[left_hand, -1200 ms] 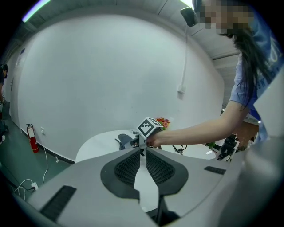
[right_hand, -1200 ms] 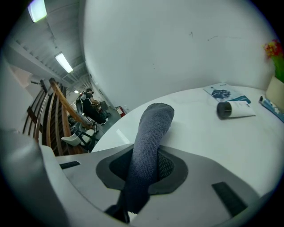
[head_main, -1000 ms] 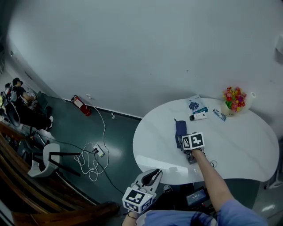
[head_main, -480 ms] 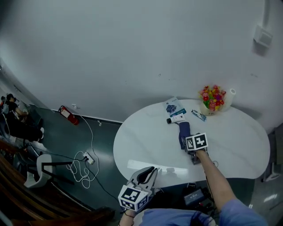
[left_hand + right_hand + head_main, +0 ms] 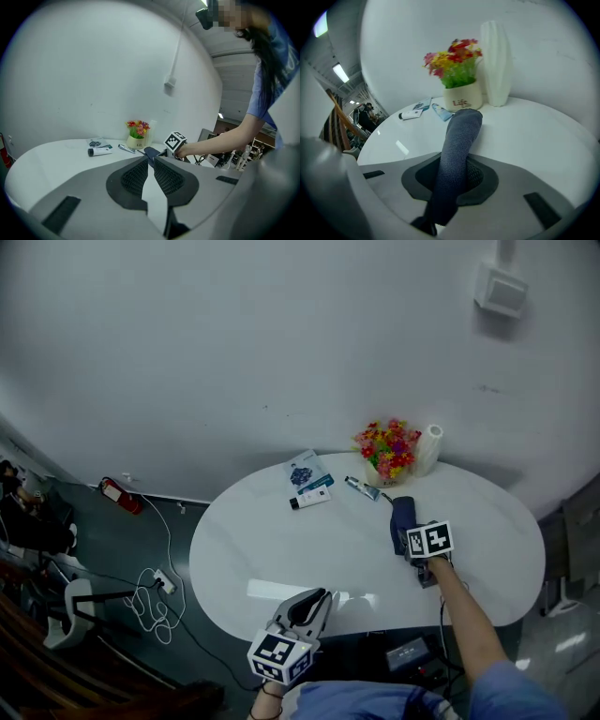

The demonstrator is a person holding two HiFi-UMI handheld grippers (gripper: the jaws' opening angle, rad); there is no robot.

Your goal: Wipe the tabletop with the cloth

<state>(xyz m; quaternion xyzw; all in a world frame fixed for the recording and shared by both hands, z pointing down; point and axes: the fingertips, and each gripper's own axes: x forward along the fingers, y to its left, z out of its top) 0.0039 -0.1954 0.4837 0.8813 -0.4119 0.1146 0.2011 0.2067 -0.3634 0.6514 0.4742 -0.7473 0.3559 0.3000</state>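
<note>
White wall is filling the background, and in front of it an oval white tabletop (image 5: 281, 559) is taking up the middle of the head view. The right gripper (image 5: 412, 542) is reaching over the right part of this table, and its jaws are clamping a dark blue cloth (image 5: 403, 517). In the right gripper view, the cloth (image 5: 458, 140) is standing out of the jaws as a folded strip pointing toward the flower pot (image 5: 461, 96) and the white roll (image 5: 496, 63). Its far end seems to be lying on the surface, but I cannot tell this surely.

The left gripper (image 5: 311, 601) is hanging at the near edge of the table, well apart from the cloth. Its jaws are closed at the tips, with nothing between them.

The wiping step is under way on the right side, I judge. To do it well, the person should be lowering the right gripper so that more of the cloth is lying flat, and pressing lightly while drawing it in long, overlapping strokes. The big bare area on the left is needing the most passes. Near the far edge, the tube (image 5: 309, 501), the booklet (image 5: 302, 470) and the flower pot are standing close together, so strokes there should be short and slow, or the things may be pushed off.
</note>
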